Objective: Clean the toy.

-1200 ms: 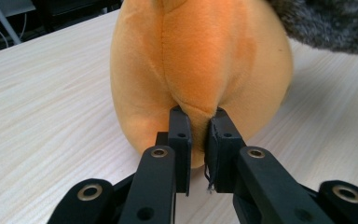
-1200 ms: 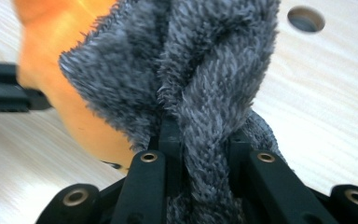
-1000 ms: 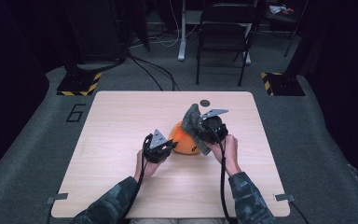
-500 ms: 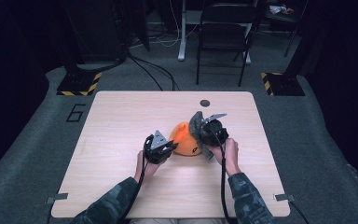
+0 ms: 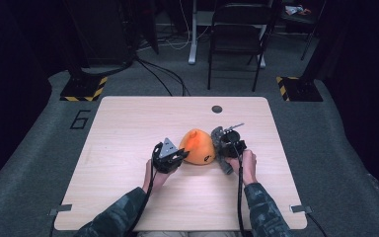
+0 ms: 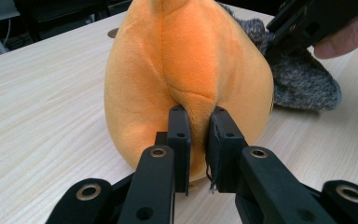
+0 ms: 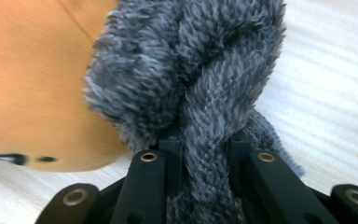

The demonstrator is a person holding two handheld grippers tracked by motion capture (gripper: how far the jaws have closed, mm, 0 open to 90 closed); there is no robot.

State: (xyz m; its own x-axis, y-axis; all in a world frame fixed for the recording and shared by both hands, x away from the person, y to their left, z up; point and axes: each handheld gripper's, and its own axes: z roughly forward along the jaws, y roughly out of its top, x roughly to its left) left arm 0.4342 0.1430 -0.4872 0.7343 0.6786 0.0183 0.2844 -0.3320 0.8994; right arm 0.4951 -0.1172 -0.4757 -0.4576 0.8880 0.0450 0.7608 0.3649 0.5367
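Counted on the table (image 5: 128,148): one orange plush toy (image 5: 197,146), one grey fuzzy fabric piece (image 5: 219,148) touching the toy's right side, two grippers, left gripper (image 5: 171,157) and right gripper (image 5: 227,143), flanking the toy. One chair (image 5: 237,34) seen beyond the table.

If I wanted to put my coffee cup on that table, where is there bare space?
The left part of the table, from its left edge to the left gripper, is bare wood. So is the far strip beyond the orange plush toy, apart from a small dark hole. The middle is crowded: both grippers, the toy, and the grey fuzzy cloth in the right gripper.
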